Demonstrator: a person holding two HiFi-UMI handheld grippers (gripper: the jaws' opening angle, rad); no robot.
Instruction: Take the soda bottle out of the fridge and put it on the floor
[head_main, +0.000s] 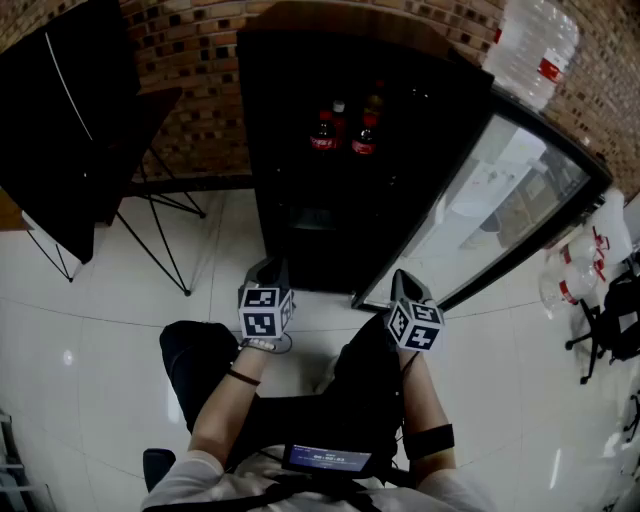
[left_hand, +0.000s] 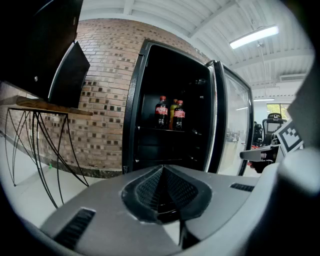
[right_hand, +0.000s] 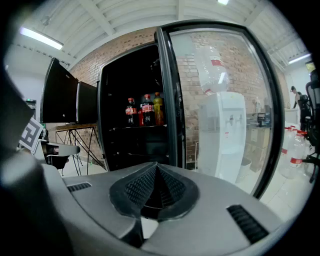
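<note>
Held low over the white tiled floor (head_main: 110, 330) by a person facing an open fridge (head_main: 310, 250), the left gripper (head_main: 268, 272) and the right gripper (head_main: 403, 284) each have their jaws pressed together with nothing between them, well short of the cabinet. Beyond them the fridge's glass door (head_main: 500, 190) is swung wide to the right, so that step looks done. Deep inside, on an upper shelf, two red-labelled soda bottles (head_main: 324, 130) stand upright side by side with a yellowish bottle (head_main: 375, 104) just behind, none of them touched. On this showing the task has barely begun: reaching in, gripping a bottle, lifting it out and setting it on the floor all remain
</note>
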